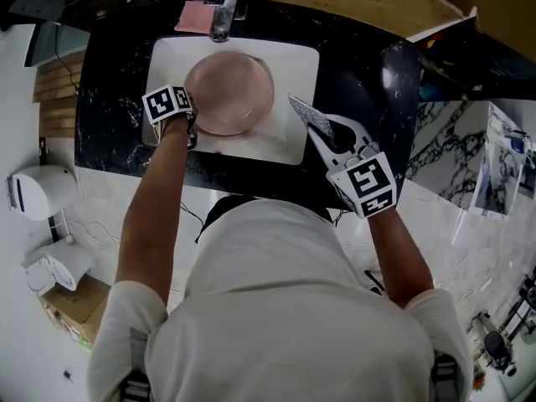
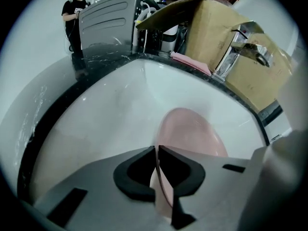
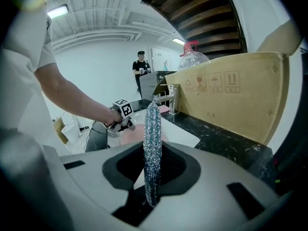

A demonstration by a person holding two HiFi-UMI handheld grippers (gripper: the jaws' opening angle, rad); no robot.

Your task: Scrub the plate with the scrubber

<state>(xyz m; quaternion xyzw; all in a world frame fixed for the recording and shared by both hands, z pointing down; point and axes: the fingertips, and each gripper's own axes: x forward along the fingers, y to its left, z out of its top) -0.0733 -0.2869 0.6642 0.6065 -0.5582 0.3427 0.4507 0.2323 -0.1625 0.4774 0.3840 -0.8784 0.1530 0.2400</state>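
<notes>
While its narrow jaws pinch the rim at the plate's 9 o'clock, left gripper point(image 1: 189, 117) holds the pink plate point(image 1: 230, 92) inside the white sink point(image 1: 293, 65). Faucet point(image 1: 220, 11) at plate's 12 o'clock. Right gripper point(image 1: 328, 132) at plate's 4 o'clock, clamped on the silver scrubber point(image 1: 308, 114). Scrubber tip near the plate, not touching.

Bright overhead light, sharp frames, fisheye edges dark and curved.
</notes>
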